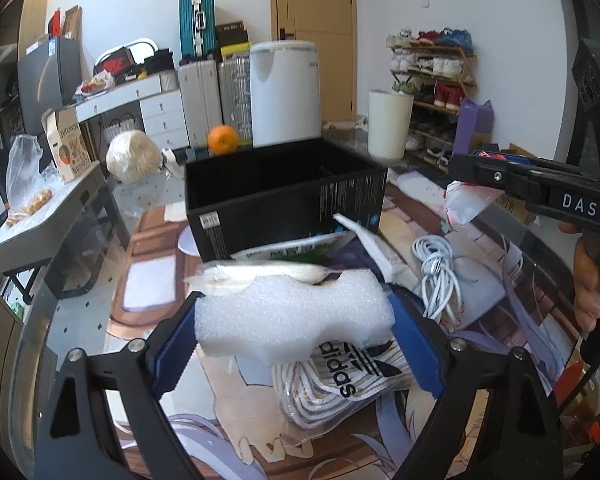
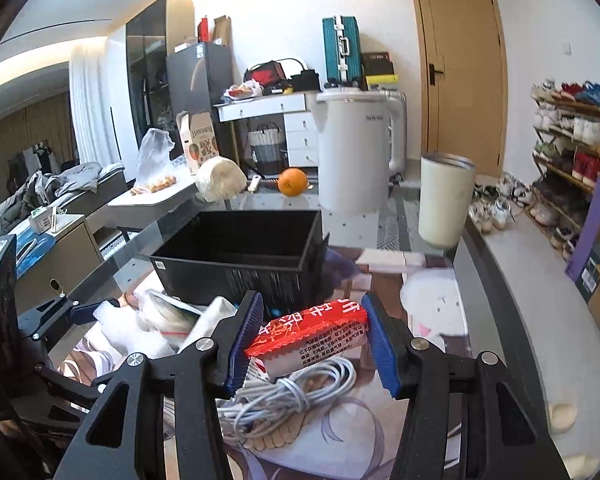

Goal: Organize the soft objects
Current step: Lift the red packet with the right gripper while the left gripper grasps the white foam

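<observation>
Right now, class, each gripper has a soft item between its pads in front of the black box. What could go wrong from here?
1. The white foam block sits between the left gripper pads; squashy foam could slip out before reaching the black box.
2. The red packet in the right gripper hangs over the white cable; lowering could snag it.
3. Both grippers approach one box and might collide.
</observation>
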The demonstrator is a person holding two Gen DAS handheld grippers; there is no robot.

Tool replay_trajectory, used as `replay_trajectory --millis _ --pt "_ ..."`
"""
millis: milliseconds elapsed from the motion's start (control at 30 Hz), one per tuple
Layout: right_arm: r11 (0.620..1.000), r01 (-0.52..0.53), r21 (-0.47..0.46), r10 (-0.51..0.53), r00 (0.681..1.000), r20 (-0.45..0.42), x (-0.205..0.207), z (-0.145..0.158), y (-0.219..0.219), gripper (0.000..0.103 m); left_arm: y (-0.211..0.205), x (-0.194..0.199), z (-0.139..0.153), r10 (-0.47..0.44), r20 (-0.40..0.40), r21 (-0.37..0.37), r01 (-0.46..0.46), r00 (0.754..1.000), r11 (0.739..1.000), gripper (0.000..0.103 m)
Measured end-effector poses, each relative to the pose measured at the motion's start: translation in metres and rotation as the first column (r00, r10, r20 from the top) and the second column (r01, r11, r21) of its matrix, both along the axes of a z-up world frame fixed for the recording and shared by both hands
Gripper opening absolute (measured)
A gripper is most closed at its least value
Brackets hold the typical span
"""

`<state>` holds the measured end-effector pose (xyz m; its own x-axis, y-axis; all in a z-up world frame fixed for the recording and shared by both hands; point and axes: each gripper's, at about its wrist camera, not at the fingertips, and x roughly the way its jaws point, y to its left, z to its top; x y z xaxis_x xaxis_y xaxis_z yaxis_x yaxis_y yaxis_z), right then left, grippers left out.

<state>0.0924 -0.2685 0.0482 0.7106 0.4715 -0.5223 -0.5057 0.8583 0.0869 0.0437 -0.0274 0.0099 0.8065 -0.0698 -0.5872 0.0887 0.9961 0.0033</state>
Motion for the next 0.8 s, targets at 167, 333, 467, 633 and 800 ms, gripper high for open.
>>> replay_trajectory --millis 167,333,467,633,800 --pt "1.000 -0.013 -0.001 0.013 1.000 0.027 -0.004 0.011 0.005 0.052 0.008 -0.007 0.012 0.018 0.047 -0.022 -0.017 0.999 1.000 0.090" --pt "0.999 -0.040 0.030 0.039 0.998 0.044 -0.009 0.020 0.008 0.052 0.018 -0.010 0.021 0.040 0.081 -0.049 -0.036 0.996 0.998 0.090" --pt "0.997 -0.054 0.051 0.051 0.998 0.047 -0.007 0.024 0.011 0.052 0.024 -0.009 0.030 0.058 0.110 -0.063 -0.051 0.992 0.997 0.090" --pt "0.997 -0.070 0.043 0.067 0.996 0.063 -0.001 0.027 0.021 0.052 0.030 0.000 0.038 0.076 0.139 -0.071 -0.067 0.987 0.995 0.090" --pt "0.996 -0.084 0.037 0.080 0.993 0.082 0.008 0.031 0.035 0.052 0.038 0.012 0.042 0.098 0.156 -0.076 -0.086 0.983 0.993 0.090"
